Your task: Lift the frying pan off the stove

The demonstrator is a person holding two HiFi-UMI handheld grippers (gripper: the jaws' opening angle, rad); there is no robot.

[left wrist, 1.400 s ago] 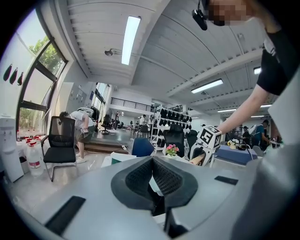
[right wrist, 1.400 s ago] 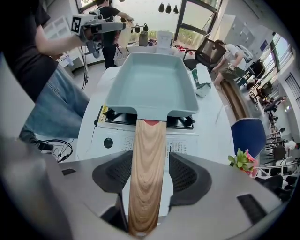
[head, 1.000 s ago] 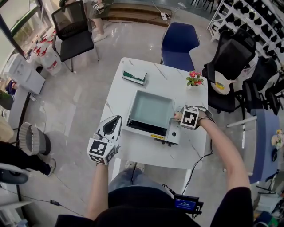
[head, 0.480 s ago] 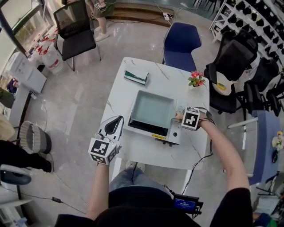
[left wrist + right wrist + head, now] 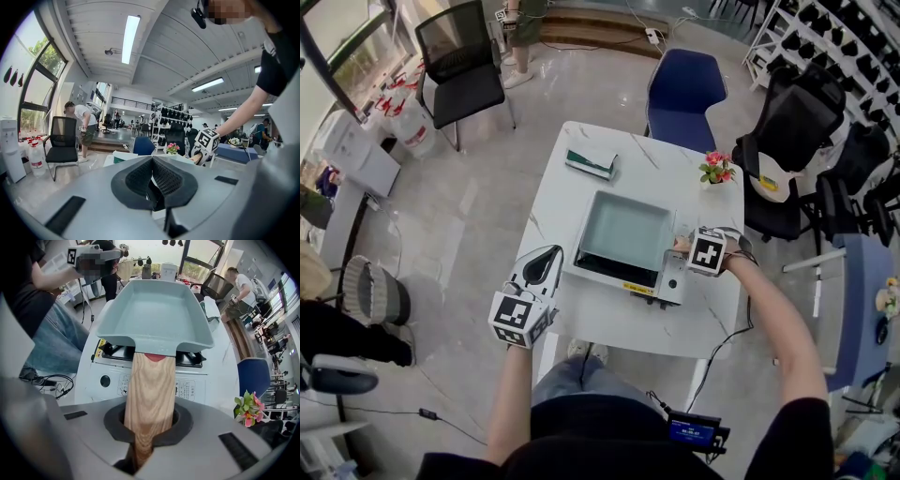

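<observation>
The right gripper (image 5: 149, 427) has just been closing, and its jaws now stand clenched on the light wooden handle (image 5: 151, 380), which runs straight out from between the pads. At the handle's far end, directly ahead of this gripper, is the pale teal, square, shallow frying pan (image 5: 157, 315), empty inside. The pan sits flat on the black burner grate of the white tabletop gas stove (image 5: 190, 389), whose front panel with its round knob lies just below the handle. The stove rests on the white marble-patterned surface (image 5: 609, 323). Off to this gripper's right side stands a small pot of pink flowers (image 5: 247, 408), apart from the stove.

The fresh grip means the hold is made, while the lift itself looks not yet begun: the pan's base appears to be down on the grate. The next move likely calls for a straight rise, and with one long handle carrying a wide pan, the far edge may dip if the grip slips.

The left gripper (image 5: 151, 187) hangs off the near-left edge of the surface, well apart from the stove, its pads pressed together with nothing between them.
</observation>
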